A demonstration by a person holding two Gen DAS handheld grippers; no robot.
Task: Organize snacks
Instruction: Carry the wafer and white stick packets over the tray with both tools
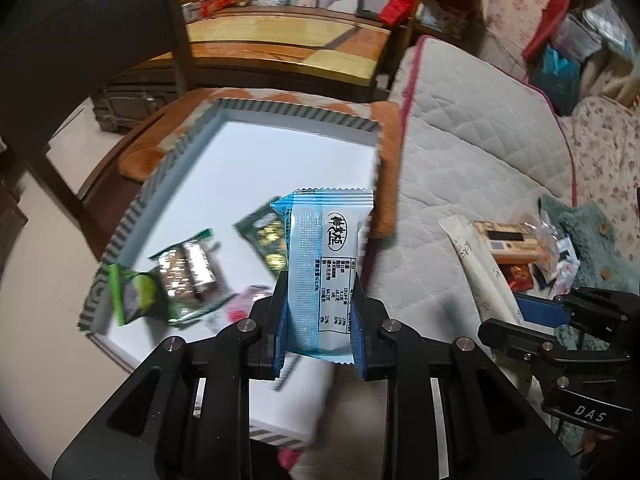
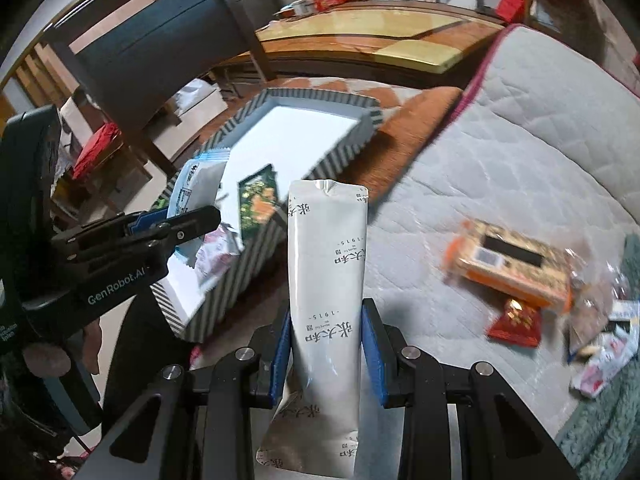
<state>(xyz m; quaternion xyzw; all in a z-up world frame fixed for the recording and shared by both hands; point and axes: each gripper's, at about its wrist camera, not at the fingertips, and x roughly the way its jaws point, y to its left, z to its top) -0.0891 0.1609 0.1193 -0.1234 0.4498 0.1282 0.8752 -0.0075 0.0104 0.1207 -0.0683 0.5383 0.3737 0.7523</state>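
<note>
The left tongs (image 1: 320, 320) were clenched on a light blue snack packet (image 1: 330, 264), holding it upright over the near right part of a striped box (image 1: 132, 216). The box sat partly on an orange cushion (image 1: 390, 152) at the edge of a quilted mattress (image 1: 472, 168). Inside it, on the white floor, lay a green packet (image 1: 132, 298), a silvery brown packet (image 1: 192, 276), a dark green packet with gold print (image 1: 266, 240) and a pink one (image 1: 244, 300), the last blurred.

The right tongs (image 2: 326, 344) were clenched on a long white pouch (image 2: 326, 280) with printed characters, upright between the blue pads (image 2: 374, 354), above the mattress just right of the box. Further right on the mattress lay an orange snack pack (image 2: 512, 266), a small red packet (image 2: 516, 324) touching its near edge, and a loose heap of wrappers (image 2: 604, 344) beside a teal rug (image 2: 600, 432). A wooden chair (image 2: 160, 52) stood behind the box.
</note>
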